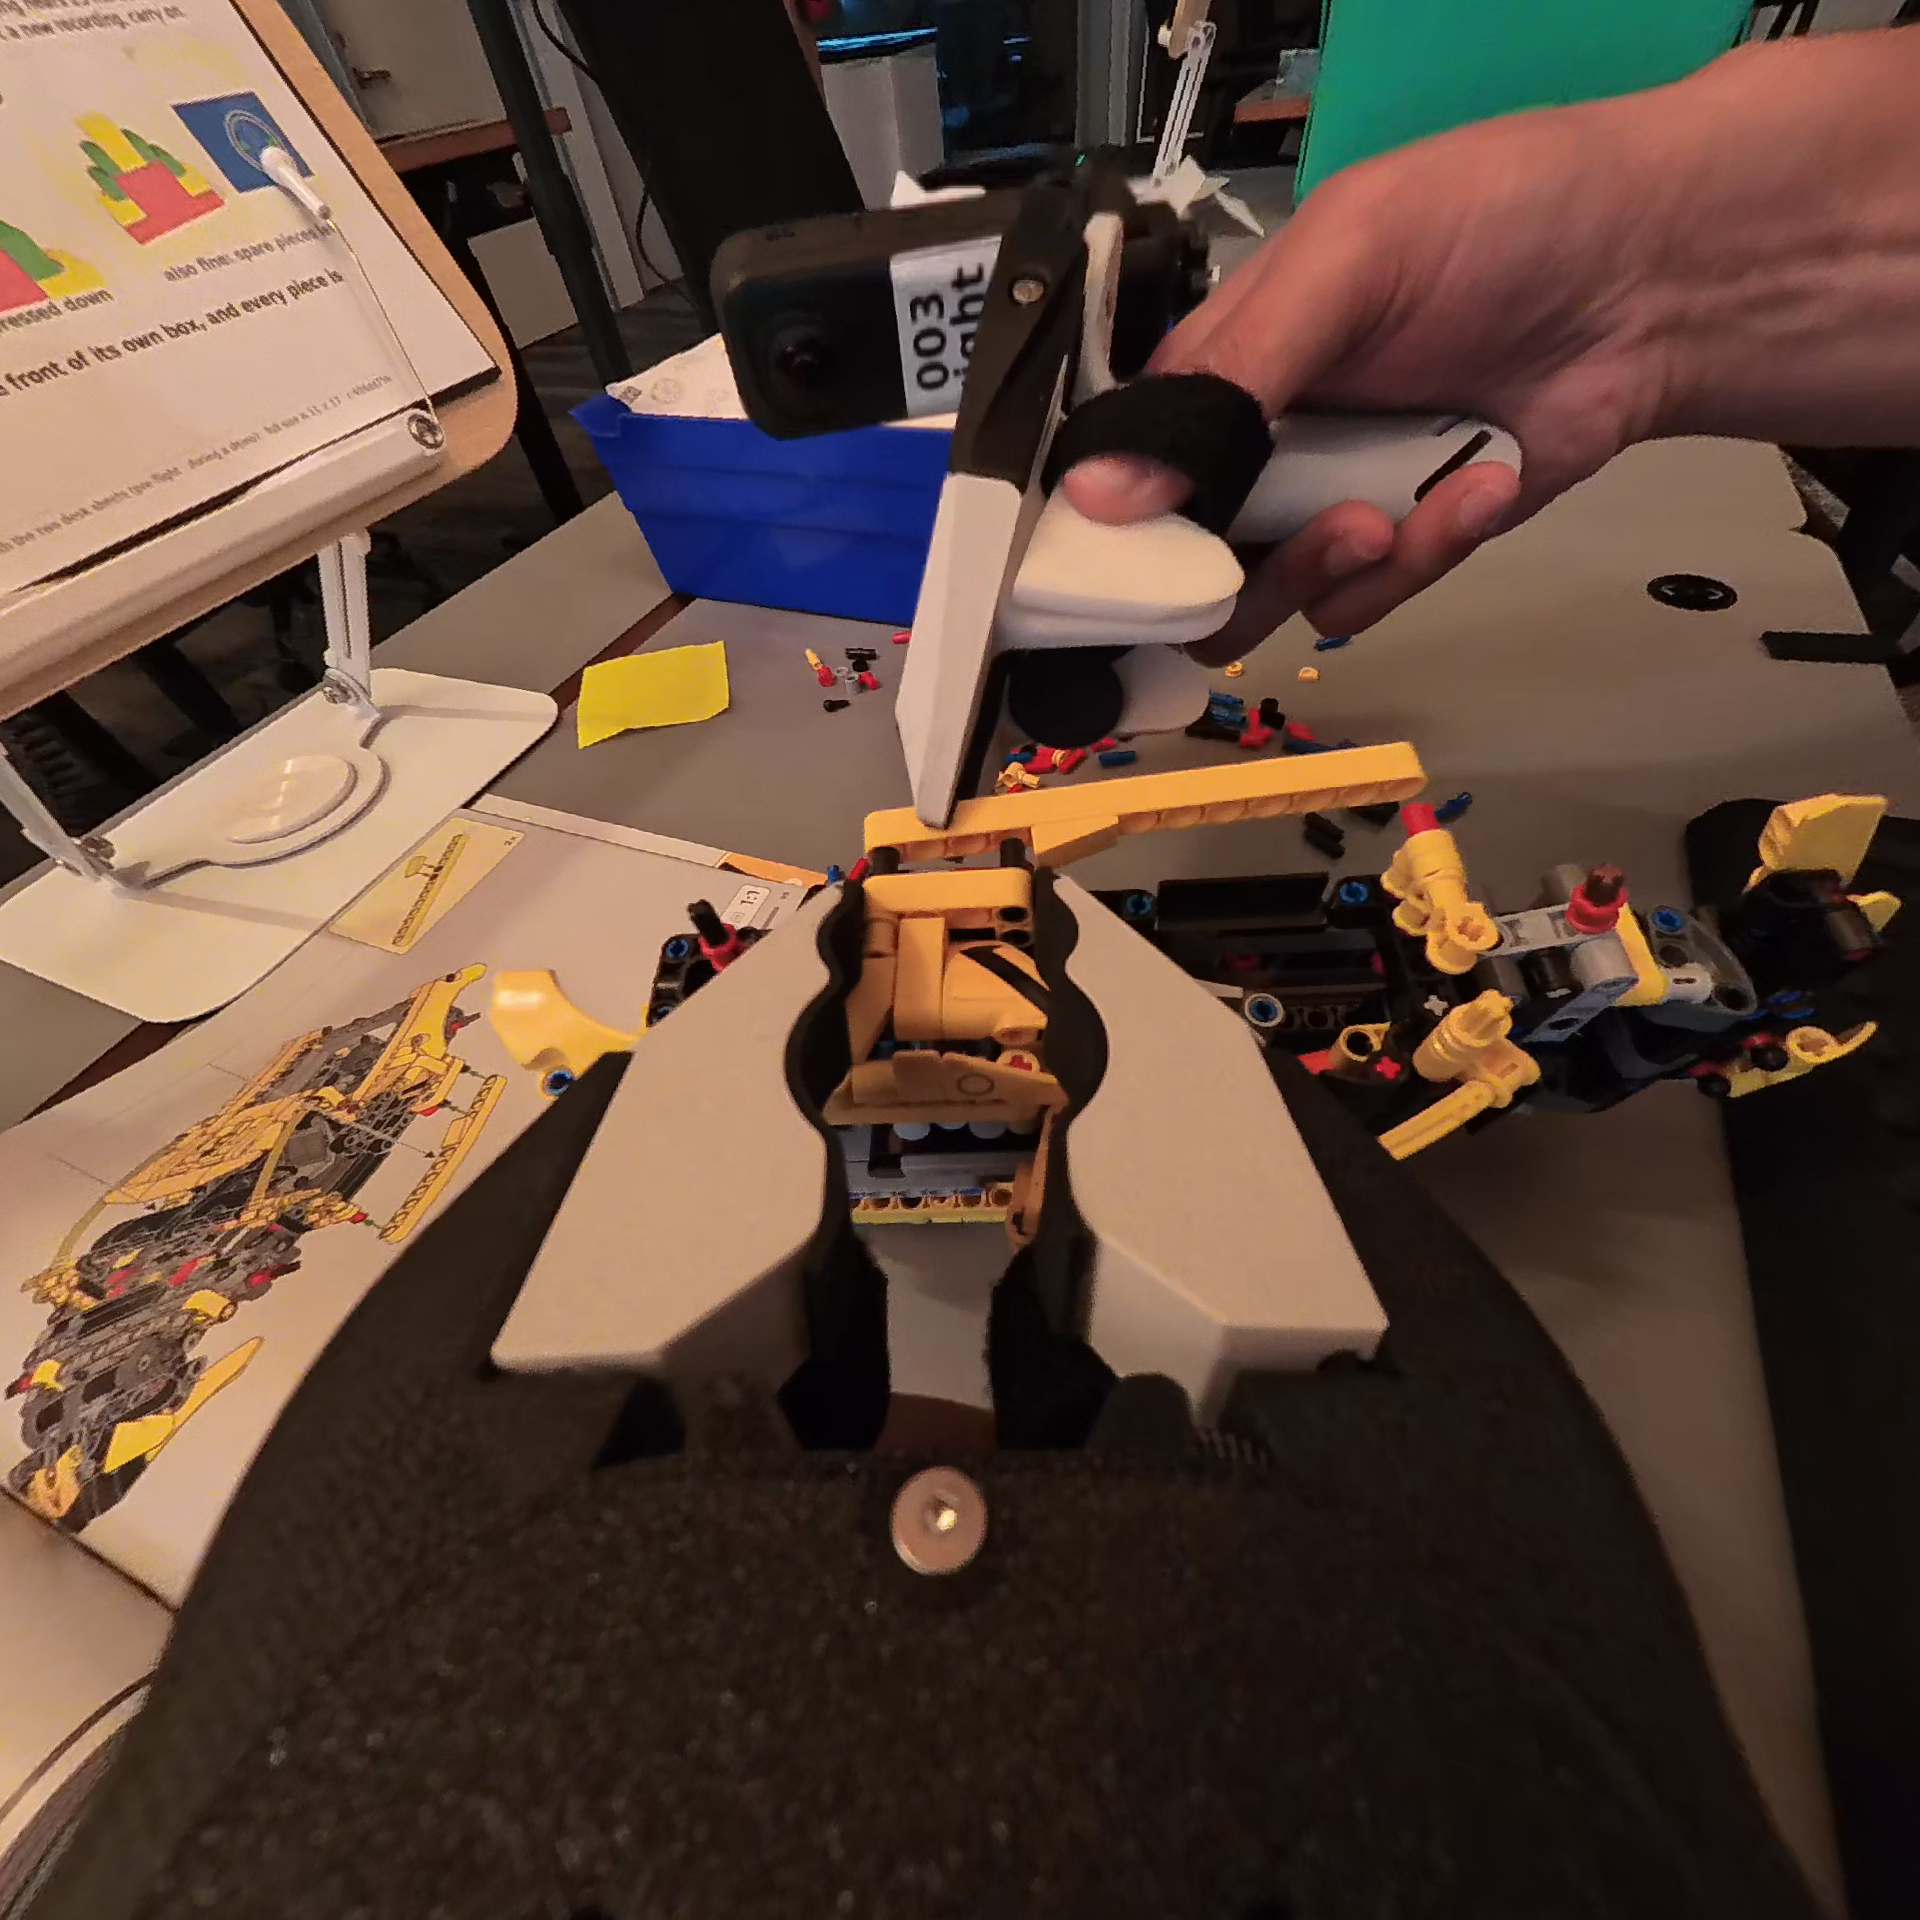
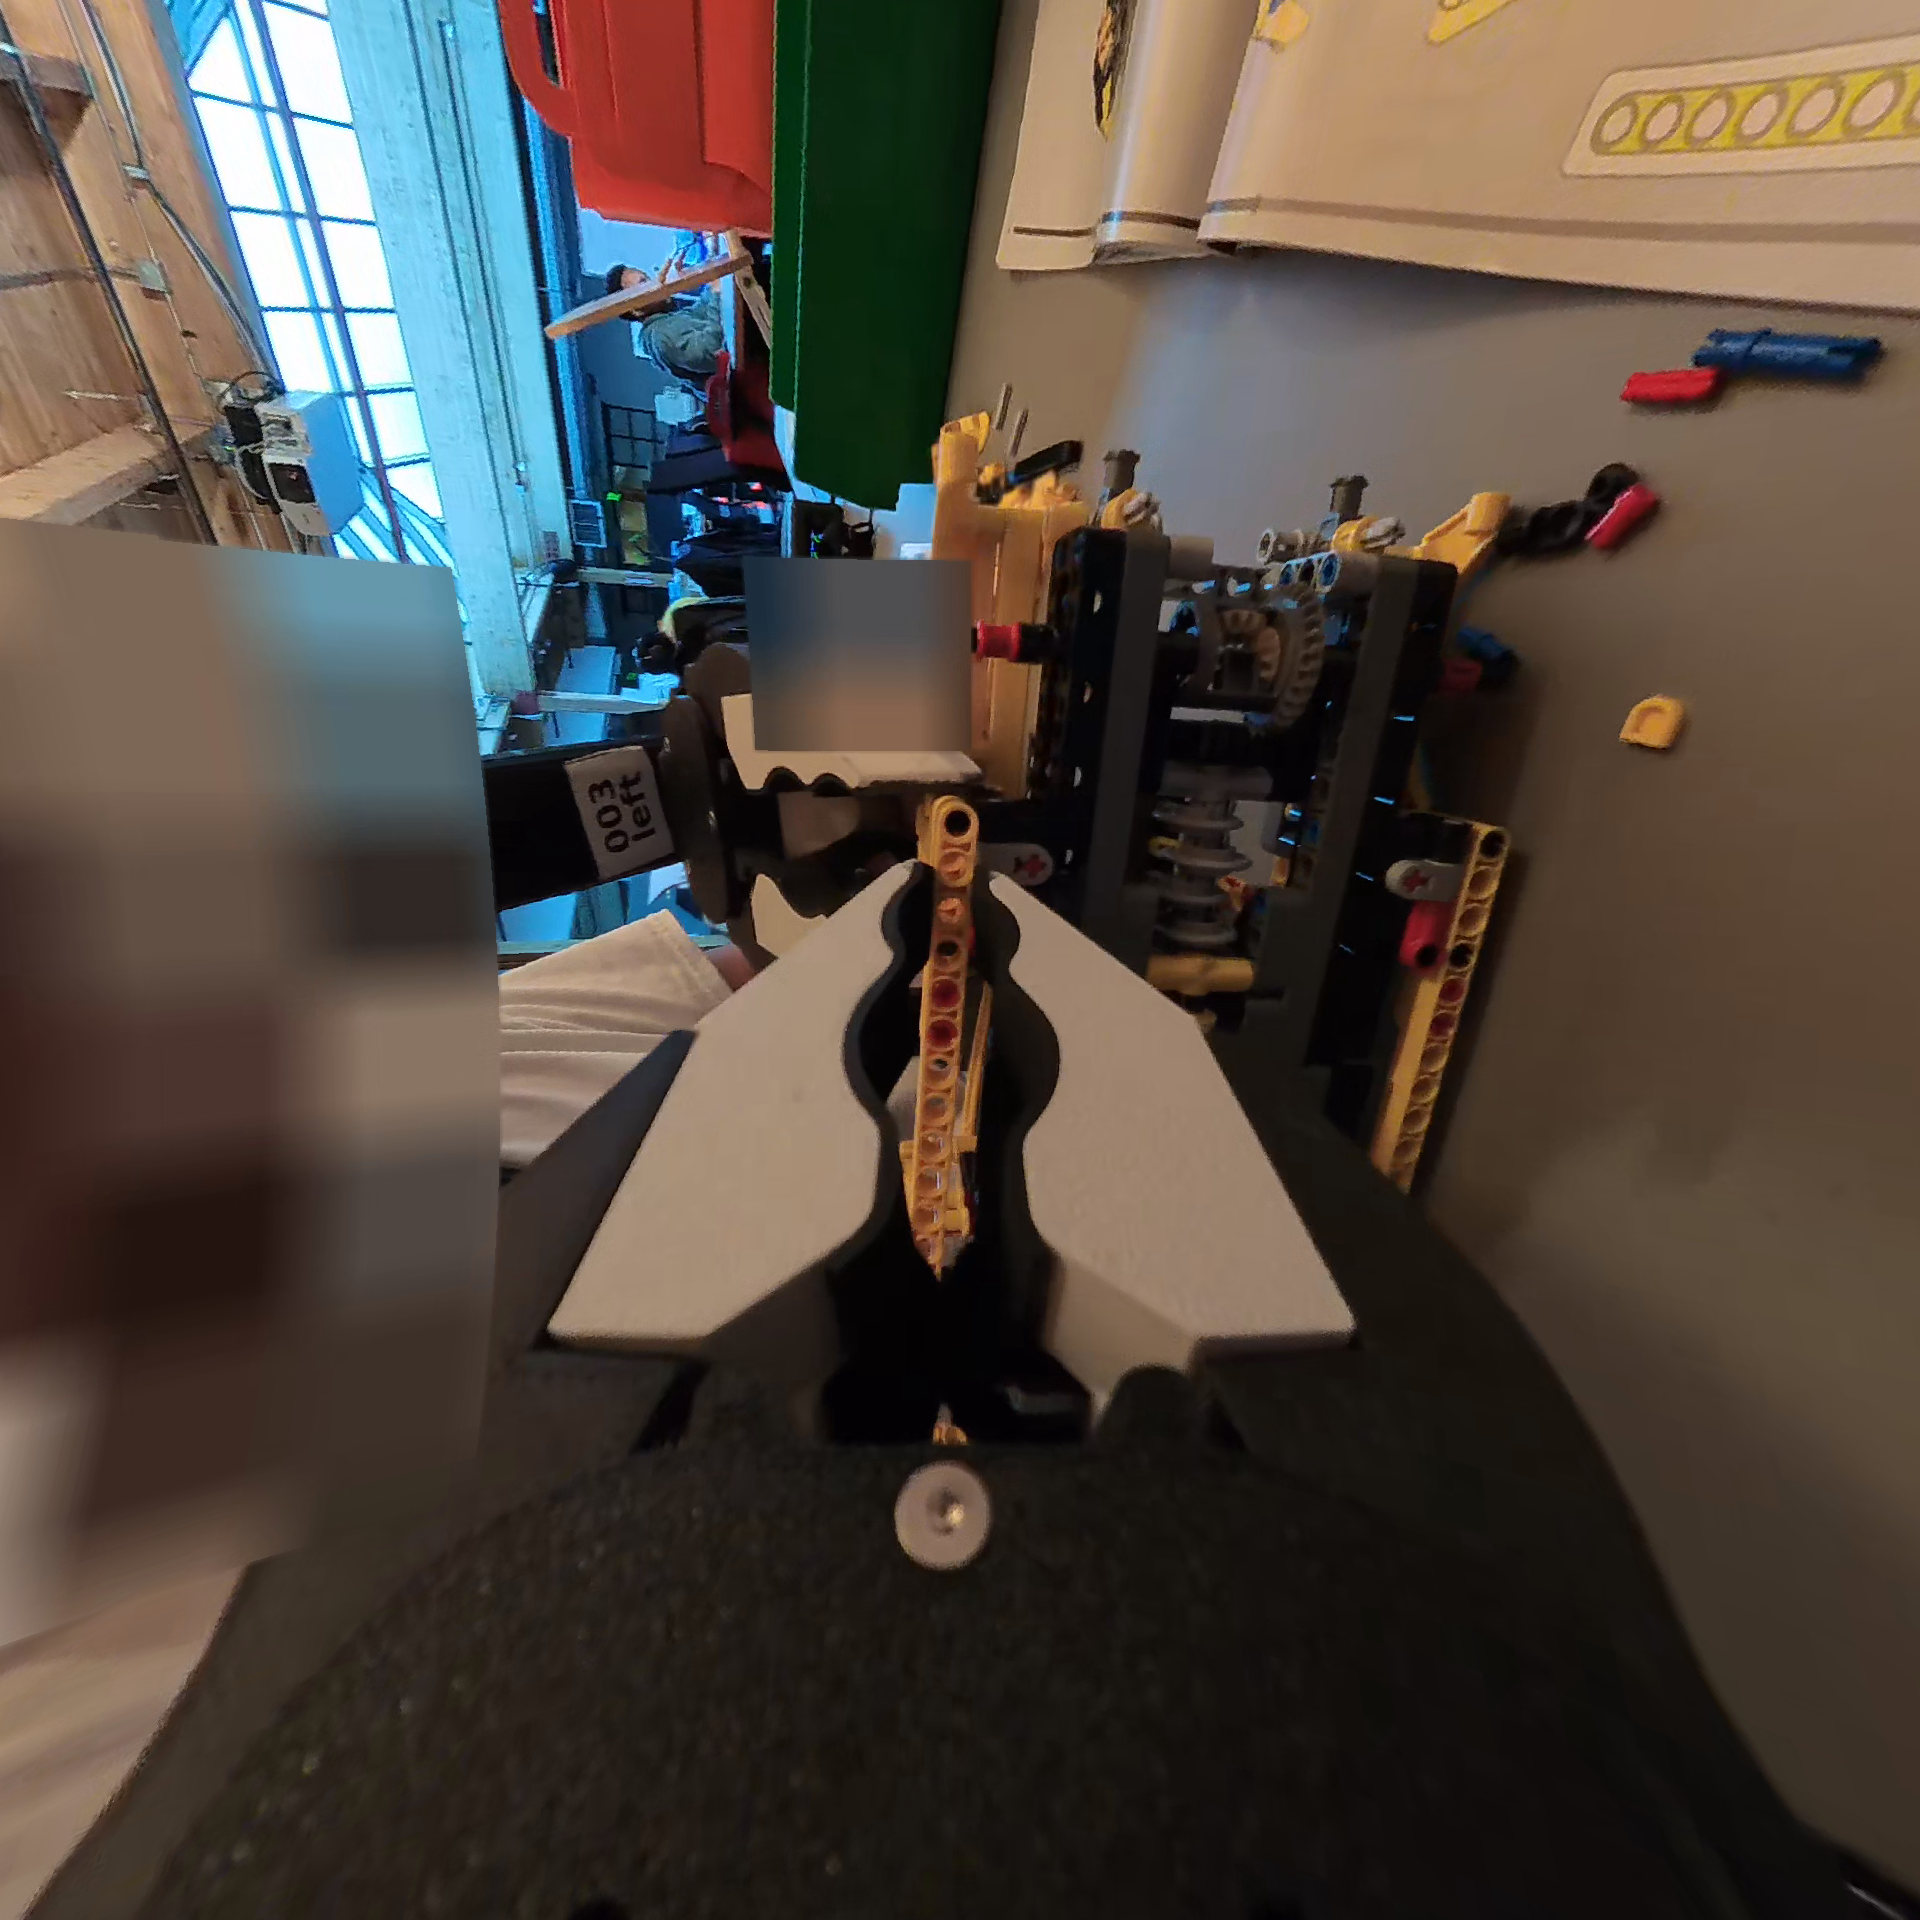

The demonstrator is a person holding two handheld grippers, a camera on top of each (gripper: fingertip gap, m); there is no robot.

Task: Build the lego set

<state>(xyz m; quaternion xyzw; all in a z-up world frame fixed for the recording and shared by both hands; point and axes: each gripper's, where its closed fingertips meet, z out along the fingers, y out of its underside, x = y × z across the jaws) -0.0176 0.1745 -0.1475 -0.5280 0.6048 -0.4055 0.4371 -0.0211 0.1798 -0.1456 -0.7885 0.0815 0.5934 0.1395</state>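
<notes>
- The lego model (image 1: 1299,977) lies on the grey table (image 1: 1558,540), partly built: a long black frame with yellow fittings, grey links and red pins along it, and in the right wrist view gears and a coil spring show inside the frame.
- The left gripper (image 1: 940,1049) is clamped on the model's yellow end section — its two grey fingers press on either side of the yellow block and steady the whole model.
- The right gripper (image 2: 951,883) is closed on a long yellow beam (image 1: 1143,795) with a row of holes; the beam runs between its fingers and sticks out past the tips.
- In the left wrist view that beam sits across the top of the held yellow section, over two dark pins; whether it is fully pressed home I cannot tell.
- By my judgement the current step is fixing this beam on — the open instruction booklet (image 1: 270,1174) shows a picture of a far fuller yellow vehicle, so a good deal of building is left.
- Many loose small parts (image 1: 1060,758) in red, blue, black and yellow lie scattered on the table beyond the model, not yet used.
- A blue bin (image 1: 769,499) stands at the far edge of the table.
</notes>
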